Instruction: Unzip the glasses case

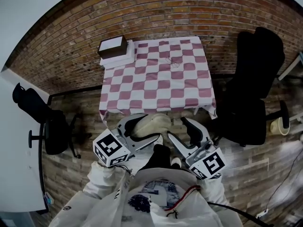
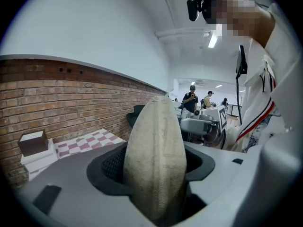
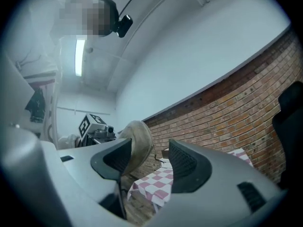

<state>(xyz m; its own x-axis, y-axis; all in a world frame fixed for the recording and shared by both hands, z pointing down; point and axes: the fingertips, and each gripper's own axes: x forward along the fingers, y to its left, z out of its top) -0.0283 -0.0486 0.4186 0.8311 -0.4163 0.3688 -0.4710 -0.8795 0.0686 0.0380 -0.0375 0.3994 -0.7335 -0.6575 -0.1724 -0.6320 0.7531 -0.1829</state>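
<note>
Glasses case [image 2: 156, 160], beige, sits clamped in left tongs [image 1: 147, 130]; right tongs [image 3: 150, 151] stand open nearby.

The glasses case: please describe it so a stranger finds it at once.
Start at the pink checkered table; just in front of its near edge, the left gripper holds the glasses case. It is the only beige, fabric, oval thing there.

The table [image 1: 156, 79] lies open, save boxes [image 1: 113, 50] on its far-left corner.
</note>
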